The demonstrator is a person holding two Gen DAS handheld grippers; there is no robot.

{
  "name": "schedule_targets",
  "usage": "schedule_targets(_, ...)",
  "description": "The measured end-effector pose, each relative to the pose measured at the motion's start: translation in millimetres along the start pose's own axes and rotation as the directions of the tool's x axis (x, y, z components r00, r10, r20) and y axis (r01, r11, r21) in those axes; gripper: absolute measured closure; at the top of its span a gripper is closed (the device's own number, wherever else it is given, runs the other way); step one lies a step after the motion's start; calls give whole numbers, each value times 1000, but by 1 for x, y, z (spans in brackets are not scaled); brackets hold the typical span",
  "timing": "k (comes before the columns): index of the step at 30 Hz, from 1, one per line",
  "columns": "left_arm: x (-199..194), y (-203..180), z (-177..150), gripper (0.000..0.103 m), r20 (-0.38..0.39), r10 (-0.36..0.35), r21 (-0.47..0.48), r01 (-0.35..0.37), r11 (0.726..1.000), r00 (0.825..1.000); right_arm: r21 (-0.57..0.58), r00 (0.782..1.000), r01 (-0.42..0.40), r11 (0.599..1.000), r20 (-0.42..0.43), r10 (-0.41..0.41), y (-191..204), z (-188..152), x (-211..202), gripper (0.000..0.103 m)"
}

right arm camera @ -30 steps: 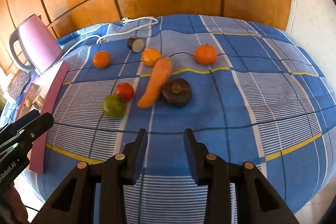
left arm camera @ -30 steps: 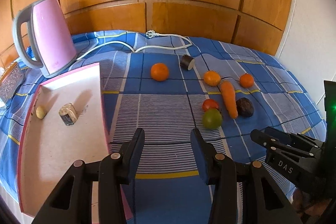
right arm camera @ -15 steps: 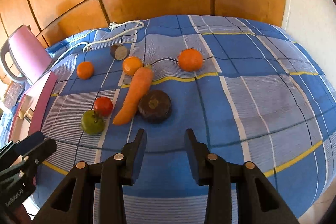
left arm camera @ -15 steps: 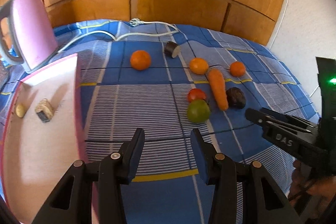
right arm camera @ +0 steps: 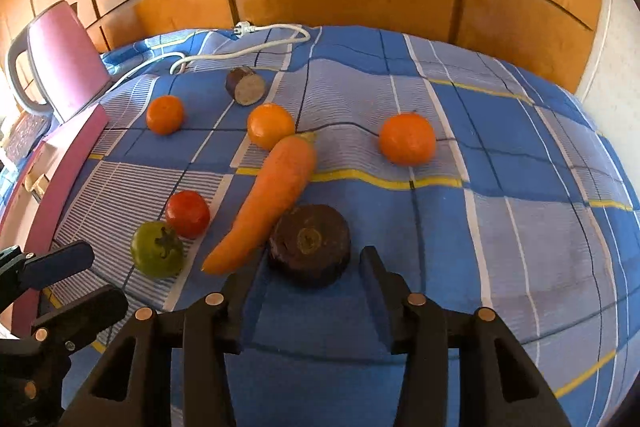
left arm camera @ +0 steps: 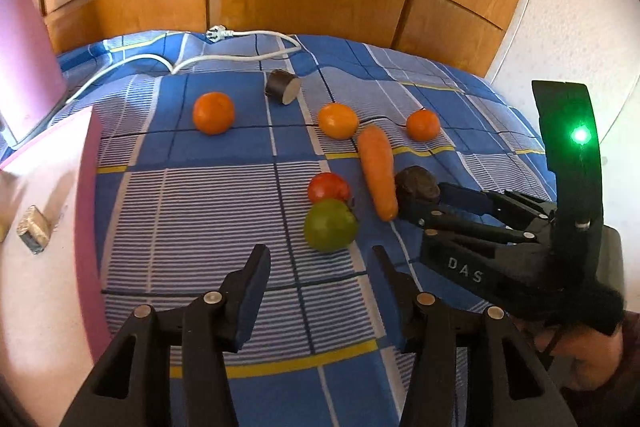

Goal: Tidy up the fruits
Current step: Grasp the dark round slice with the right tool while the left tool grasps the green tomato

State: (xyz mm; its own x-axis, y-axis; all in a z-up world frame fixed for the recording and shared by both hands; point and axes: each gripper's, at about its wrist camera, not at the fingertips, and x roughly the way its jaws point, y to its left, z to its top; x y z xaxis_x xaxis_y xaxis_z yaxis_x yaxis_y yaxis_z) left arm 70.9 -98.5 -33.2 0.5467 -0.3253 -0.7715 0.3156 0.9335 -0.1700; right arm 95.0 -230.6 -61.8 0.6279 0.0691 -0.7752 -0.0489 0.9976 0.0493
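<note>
Dark beet slice lies near-centre on the blue cloth, touching the carrot. Right gripper is spread wide w/ jaws either side of it, prob. lining up a grab, nothing held. Left gripper also released, empty, just short of green tomato. Pink tray waits far left.

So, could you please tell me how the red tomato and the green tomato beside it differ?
Colour: the red tomato is ripe red, while the green tomato is yellowish green. Size: the green tomato looks somewhat bigger than the red one. Position: the green tomato lies nearer the left gripper, the red tomato just behind it. Both are round, rest on the blue checked cloth and sit side by side, apparently touching.
</note>
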Motion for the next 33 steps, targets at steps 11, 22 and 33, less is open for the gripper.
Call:
schedule_targets(11,24,-7,14,52,-18,0,3,0,1000,1000,1,999,-23,1000,49,23,-4,-3,4,61)
schedule_targets(22,43,3,14,69,-15,32,-29,-33,999,999,10,998,-31,999,56,31,-6,-4,5,61)
schedule_targets(33,47,1,8,70,48,56,17,-57,998,997,-9,998,3,1000,68,-2,-1,-5,5,61)
